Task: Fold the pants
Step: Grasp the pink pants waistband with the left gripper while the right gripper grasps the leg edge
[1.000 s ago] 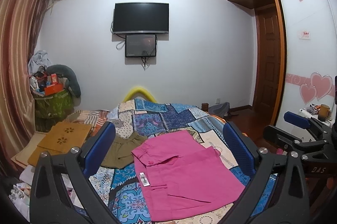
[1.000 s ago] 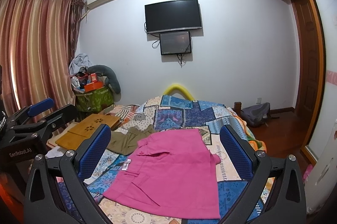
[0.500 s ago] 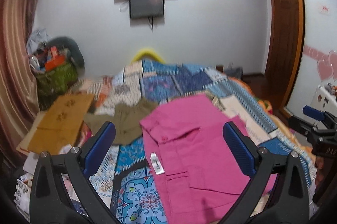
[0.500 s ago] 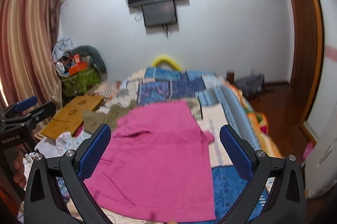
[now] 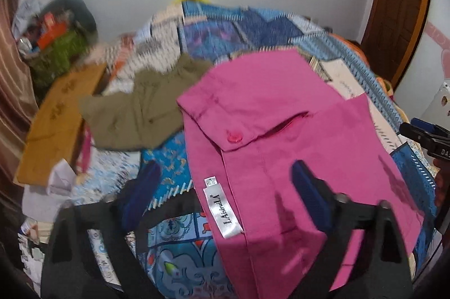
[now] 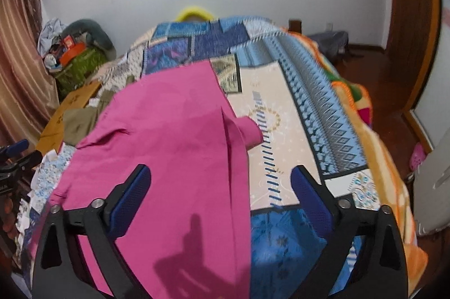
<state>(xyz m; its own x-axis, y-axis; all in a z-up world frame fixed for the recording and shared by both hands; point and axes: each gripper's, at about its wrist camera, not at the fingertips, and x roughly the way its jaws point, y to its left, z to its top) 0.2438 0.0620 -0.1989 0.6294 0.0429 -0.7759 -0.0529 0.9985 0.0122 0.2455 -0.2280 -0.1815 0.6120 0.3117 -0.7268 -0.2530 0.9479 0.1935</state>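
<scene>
Pink pants (image 5: pixel 281 130) lie flat on the patchwork bedspread (image 5: pixel 247 26), waistband with a pink button and a white label toward the left side. My left gripper (image 5: pixel 225 186) is open and empty, hovering above the waistband edge by the label. In the right wrist view the pink pants (image 6: pixel 174 147) fill the left half. My right gripper (image 6: pixel 219 186) is open and empty, above the pants' right edge. The right gripper's tip also shows at the far right of the left wrist view (image 5: pixel 422 130).
Olive green shorts (image 5: pixel 140 113) lie left of the pink pants. A tan cardboard box (image 5: pixel 56 113) and a green basket of clutter (image 5: pixel 56 51) stand left of the bed. The bedspread (image 6: pixel 309 116) extends right, with wooden floor and a door beyond.
Both grippers have dropped and tilted down toward the bed, so the pink pants now fill the views. Both stay open.
</scene>
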